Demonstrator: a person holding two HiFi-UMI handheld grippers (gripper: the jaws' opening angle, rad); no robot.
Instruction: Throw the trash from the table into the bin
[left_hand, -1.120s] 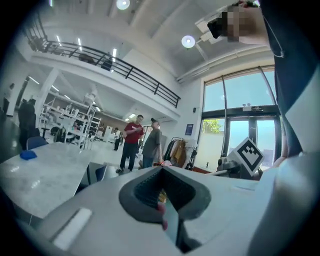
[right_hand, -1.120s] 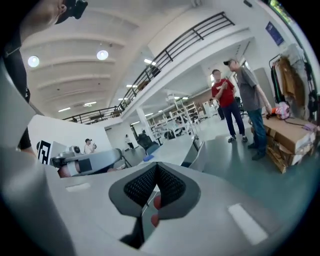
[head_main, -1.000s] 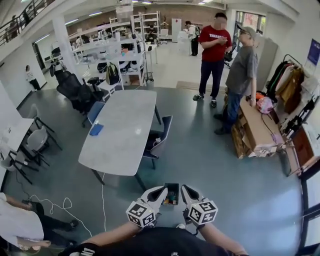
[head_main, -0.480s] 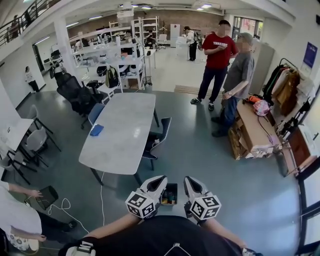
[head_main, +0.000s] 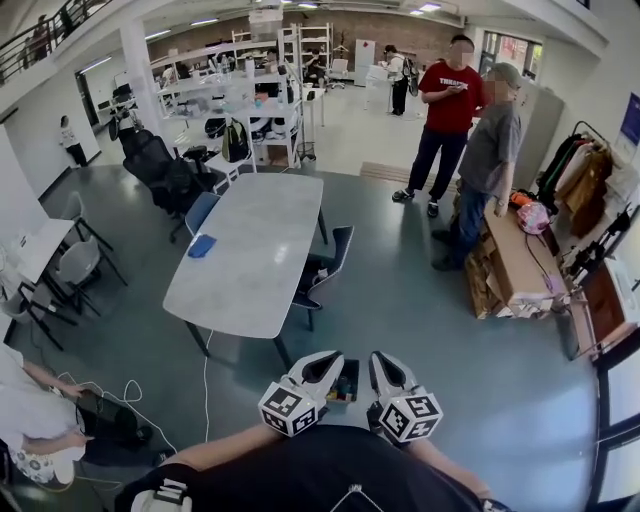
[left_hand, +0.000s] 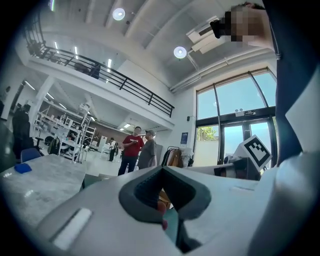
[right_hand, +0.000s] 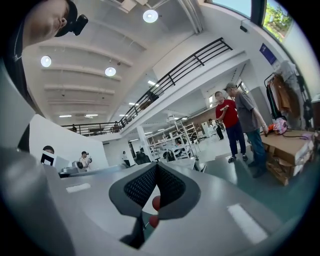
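In the head view a long grey table (head_main: 250, 250) stands ahead on the floor, with one blue flat thing (head_main: 201, 245) on its left side. A small dark bin (head_main: 348, 381) with a few coloured bits in it sits on the floor just below me. My left gripper (head_main: 335, 357) and right gripper (head_main: 378, 358) hang close above the bin, one on each side. Both are shut with nothing held. In the left gripper view the left gripper (left_hand: 161, 170) has its jaws together. The right gripper (right_hand: 156, 165) in its own view looks the same.
A dark chair (head_main: 320, 275) stands at the table's right side, and more chairs (head_main: 170, 180) stand at the far left. Two people (head_main: 470, 130) stand at the back right beside cardboard boxes (head_main: 510, 265). A person (head_main: 30, 430) crouches at the lower left by a white cable (head_main: 115, 395).
The head view has shifted slightly, so the table sits a little lower and to the right. The crouching person at the lower left has moved. Both grippers stay shut over the bin.
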